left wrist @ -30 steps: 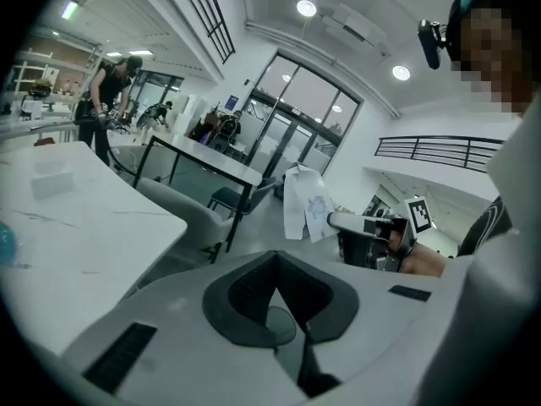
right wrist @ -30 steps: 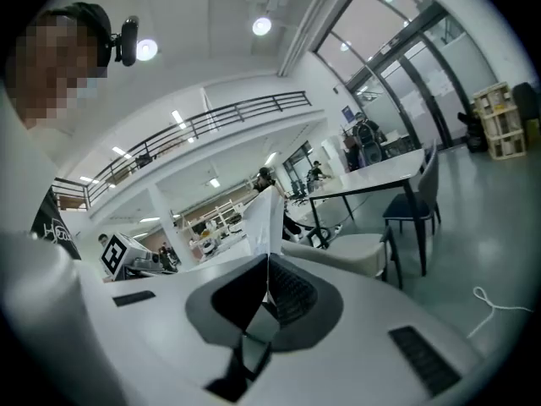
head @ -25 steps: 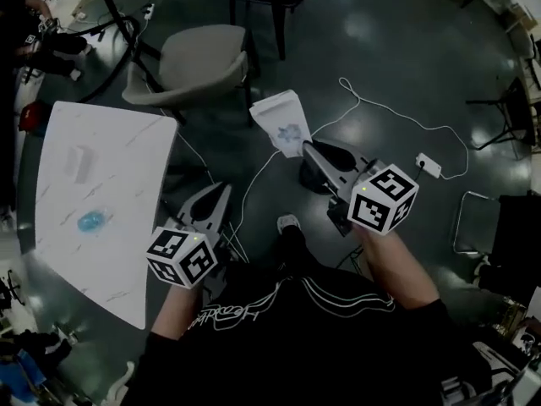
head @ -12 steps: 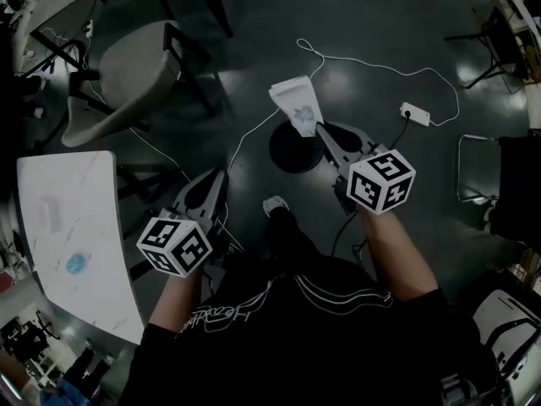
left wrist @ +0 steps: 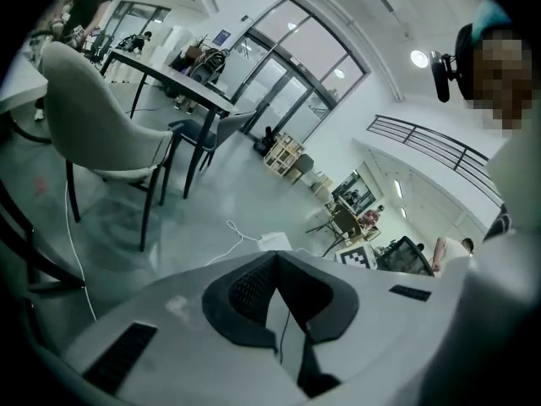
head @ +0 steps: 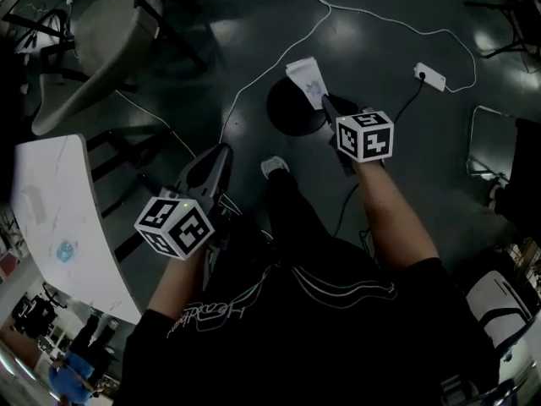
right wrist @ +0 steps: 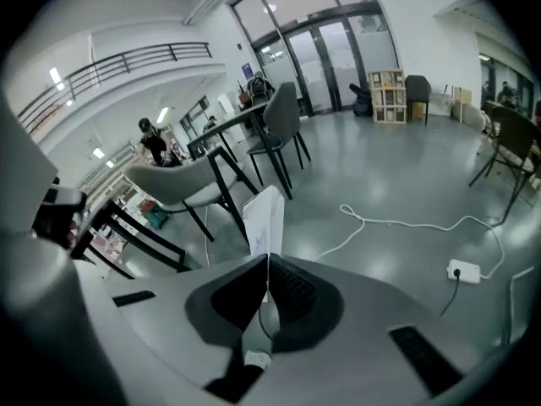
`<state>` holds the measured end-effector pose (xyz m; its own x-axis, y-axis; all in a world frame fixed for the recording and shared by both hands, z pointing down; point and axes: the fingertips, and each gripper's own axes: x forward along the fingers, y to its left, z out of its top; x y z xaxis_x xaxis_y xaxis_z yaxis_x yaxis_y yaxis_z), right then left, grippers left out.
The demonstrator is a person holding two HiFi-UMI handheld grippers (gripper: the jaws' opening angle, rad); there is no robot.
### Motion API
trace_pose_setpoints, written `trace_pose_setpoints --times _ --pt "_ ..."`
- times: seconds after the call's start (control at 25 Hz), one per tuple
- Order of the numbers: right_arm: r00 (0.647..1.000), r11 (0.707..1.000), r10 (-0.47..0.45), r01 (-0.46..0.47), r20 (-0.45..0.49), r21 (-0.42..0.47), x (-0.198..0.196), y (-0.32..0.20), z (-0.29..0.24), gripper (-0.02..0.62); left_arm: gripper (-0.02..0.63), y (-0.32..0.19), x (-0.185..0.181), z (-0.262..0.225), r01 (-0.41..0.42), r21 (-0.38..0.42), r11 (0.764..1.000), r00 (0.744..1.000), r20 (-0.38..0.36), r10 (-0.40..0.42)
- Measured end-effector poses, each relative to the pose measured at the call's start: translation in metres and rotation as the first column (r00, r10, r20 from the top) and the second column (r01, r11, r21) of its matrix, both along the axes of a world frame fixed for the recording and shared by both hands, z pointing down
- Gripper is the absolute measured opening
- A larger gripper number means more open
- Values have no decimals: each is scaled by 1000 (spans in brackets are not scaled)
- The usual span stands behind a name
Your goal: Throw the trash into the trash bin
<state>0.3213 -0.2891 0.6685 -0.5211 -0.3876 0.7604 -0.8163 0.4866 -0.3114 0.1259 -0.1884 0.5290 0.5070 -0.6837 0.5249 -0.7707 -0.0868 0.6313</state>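
I've got the table (head: 51, 218) at near left and a chair (head: 93, 49) far left. The dark round bin (head: 292, 112) sits on the floor ahead. My left gripper (head: 221, 152) is pressed together, empty. My right gripper (head: 326, 101) pinches the white trash (head: 307, 78) over the bin's far right edge.

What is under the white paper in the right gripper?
A dark round trash bin on the floor; the white paper and right gripper cover part of its rim. Its inside is too dark to tell.
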Motion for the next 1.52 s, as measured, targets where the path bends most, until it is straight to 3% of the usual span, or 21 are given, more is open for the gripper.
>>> trace_pose_setpoints --times 0.2,0.36,0.68,0.72,0.76,0.8,0.96,1.16,1.36,1.44,1.52 --pt "995 985 -31 14 -92 -174 4 17 97 34 5 12 -8 38 10 -82 997 1000 -8 -11" --pt "982 962 -115 73 -147 -264 2 37 148 34 5 22 -10 59 7 -131 991 1000 -10 -9" --pt "990 950 7 -51 -144 -308 -4 47 181 41 5 40 -23 80 39 -190 981 999 -16 -42" --pt "991 950 29 -69 -134 -303 -5 45 183 100 5 41 -24 81 39 -189 981 999 -16 -43" --pt "992 949 50 -83 -115 -303 -7 43 185 219 5 42 -24 82 38 -187 982 999 -15 -41" --pt "993 947 66 -94 -101 -308 -8 43 186 273 5 44 -25 83 36 -187 982 999 -14 -40" --pt "992 939 79 -108 -101 -326 -3 51 191 273 5 53 -24 90 41 -198 979 999 -27 -47" --pt "992 948 33 -70 -121 -310 3 56 188 272 5 60 -16 89 32 -203 979 998 -50 -43" --pt "999 959 23 -34 -43 -281 -2 56 161 270 5 60 -11 80 46 -189 981 995 -73 -61" --pt "1000 966 -1 -3 -18 -257 -4 50 143 243 5 55 -12 75 63 -182 981 992 -95 -82" --pt "999 980 -54 52 -6 -193 -11 39 115 169 5 54 -19 70 105 -178 978 985 -116 -127"
